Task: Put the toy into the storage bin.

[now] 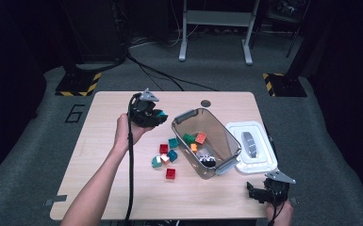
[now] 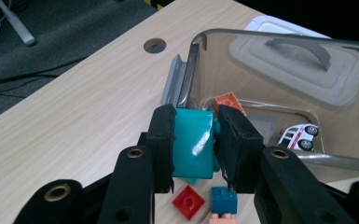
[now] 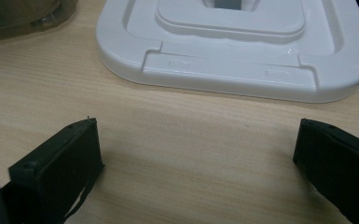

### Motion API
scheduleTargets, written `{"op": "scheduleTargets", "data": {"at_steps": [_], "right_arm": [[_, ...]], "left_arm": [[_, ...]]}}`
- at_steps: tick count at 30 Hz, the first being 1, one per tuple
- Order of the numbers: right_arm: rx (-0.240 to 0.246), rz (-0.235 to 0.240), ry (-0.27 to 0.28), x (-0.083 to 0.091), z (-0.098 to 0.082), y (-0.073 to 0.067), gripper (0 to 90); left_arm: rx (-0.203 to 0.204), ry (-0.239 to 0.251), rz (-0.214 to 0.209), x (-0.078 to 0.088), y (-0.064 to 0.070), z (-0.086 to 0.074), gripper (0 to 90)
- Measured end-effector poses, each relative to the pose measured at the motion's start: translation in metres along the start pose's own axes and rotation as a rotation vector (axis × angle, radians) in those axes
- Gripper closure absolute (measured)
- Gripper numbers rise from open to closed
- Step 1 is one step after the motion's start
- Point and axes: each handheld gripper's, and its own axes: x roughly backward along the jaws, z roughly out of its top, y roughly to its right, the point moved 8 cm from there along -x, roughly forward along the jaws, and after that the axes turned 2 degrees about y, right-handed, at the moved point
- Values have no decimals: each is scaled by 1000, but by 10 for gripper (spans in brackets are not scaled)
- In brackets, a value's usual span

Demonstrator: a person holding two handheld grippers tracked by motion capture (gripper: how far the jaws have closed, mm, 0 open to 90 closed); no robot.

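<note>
My left gripper hangs above the table just left of the clear plastic bin, shut on a teal block that fills the space between its pads. Inside the bin lie an orange block, a green block and a small white toy car. Several loose blocks sit on the table beside the bin, among them a red one and a teal one. Near the table's front right edge my right gripper stands open over bare wood, close to the white lid.
The white bin lid lies right of the bin. A round cable hole is in the table's far side. The wooden table has free room at its left half. A metal stand is on the floor beyond.
</note>
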Motion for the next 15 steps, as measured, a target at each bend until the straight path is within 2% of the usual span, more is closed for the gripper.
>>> {"op": "scheduleTargets", "data": {"at_steps": [3, 7, 13, 15], "right_arm": [[-4, -1, -2, 0, 0, 0, 2], [-4, -2, -1, 0, 0, 0, 2], [-4, -2, -1, 0, 0, 0, 3], [-4, -3, -2, 0, 0, 0, 2]], "left_arm": [[-8, -1, -7, -2, 2, 4, 678], [-26, 1, -24, -11, 13, 14, 678], [-33, -15, -54, -27, 25, 17, 678], [-47, -31, -70, -36, 33, 19, 677]]}}
